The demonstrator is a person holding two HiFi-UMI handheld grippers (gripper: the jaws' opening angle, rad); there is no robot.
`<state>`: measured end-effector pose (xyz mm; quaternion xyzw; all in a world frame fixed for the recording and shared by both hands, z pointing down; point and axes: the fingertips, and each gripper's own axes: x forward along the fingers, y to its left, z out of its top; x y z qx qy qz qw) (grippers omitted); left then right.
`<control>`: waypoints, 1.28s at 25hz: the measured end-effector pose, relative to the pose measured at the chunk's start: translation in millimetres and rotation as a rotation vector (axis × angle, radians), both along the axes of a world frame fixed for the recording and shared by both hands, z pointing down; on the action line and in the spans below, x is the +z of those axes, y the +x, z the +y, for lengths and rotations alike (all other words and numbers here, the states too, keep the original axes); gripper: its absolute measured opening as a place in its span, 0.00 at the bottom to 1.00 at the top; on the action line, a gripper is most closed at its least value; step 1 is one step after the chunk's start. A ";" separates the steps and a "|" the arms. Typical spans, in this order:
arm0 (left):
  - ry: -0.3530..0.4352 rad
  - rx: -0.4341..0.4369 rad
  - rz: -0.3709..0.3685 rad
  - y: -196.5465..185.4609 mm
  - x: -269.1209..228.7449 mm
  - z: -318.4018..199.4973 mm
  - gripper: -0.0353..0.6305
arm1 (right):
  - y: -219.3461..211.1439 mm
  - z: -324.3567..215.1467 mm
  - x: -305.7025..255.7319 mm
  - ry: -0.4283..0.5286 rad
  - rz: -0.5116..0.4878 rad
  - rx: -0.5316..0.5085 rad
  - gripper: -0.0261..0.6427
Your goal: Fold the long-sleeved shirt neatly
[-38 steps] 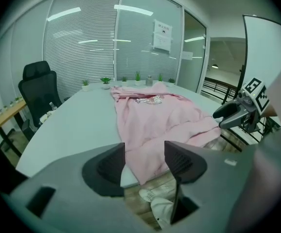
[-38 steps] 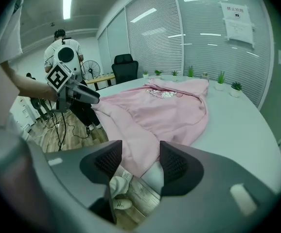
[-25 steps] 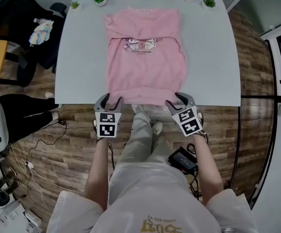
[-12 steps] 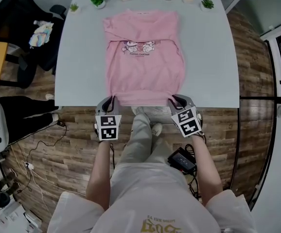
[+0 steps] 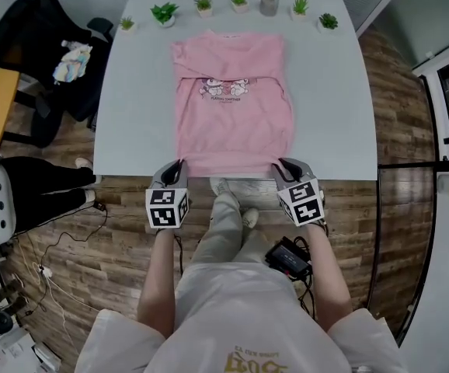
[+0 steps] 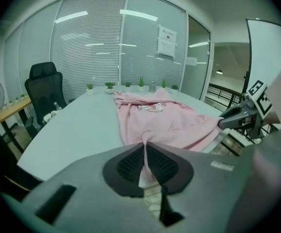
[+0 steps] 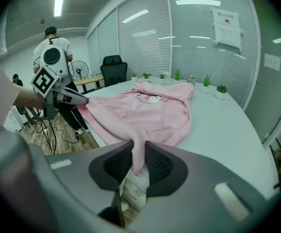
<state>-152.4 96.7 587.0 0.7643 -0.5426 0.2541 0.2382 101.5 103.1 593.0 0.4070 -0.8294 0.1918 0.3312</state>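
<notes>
**Two grippers, one hem**

One pink long-sleeved shirt (image 5: 232, 103) lies flat on the white worktop (image 5: 333, 115), cartoon print up, collar toward the far edge and hem at the near edge. Two grippers hold that hem: the left gripper (image 5: 175, 166) at its left corner, the right gripper (image 5: 284, 165) at its right corner. Both pairs of jaws have just been closing and now pinch pink fabric.

Along the far edge stand six small potted plants (image 5: 165, 12) and one grey container (image 5: 269, 5).

Only the head view shows the wearer's legs (image 5: 226, 224) and a black device (image 5: 289, 256) on the wood floor (image 5: 92, 270). Only the right gripper view shows a second person (image 7: 53, 45) standing beyond the left gripper, back turned. Both gripper views — unlike the head view — show paper notices (image 7: 226, 25) on the glass wall (image 7: 189, 38).
</notes>
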 end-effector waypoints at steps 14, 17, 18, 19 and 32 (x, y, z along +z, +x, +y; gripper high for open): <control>0.091 0.009 0.067 0.9 -65.7 -4.7 0.08 | 8.4 -8.8 -69.7 0.080 -0.138 0.072 0.16; 0.102 0.019 0.071 1.4 -77.2 -2.6 0.08 | 11.0 -3.9 -80.0 0.087 -0.153 0.081 0.16; 0.106 0.023 0.072 1.6 -81.1 -1.9 0.08 | 11.8 -2.7 -83.7 0.090 -0.157 0.083 0.16; 0.111 0.025 0.073 2.1 -84.9 -1.1 0.08 | 12.7 -1.5 -87.3 0.094 -0.160 0.083 0.15; 0.159 0.052 0.113 15.7 -132.3 24.0 0.08 | 30.8 20.5 -128.5 0.123 -0.227 0.089 0.15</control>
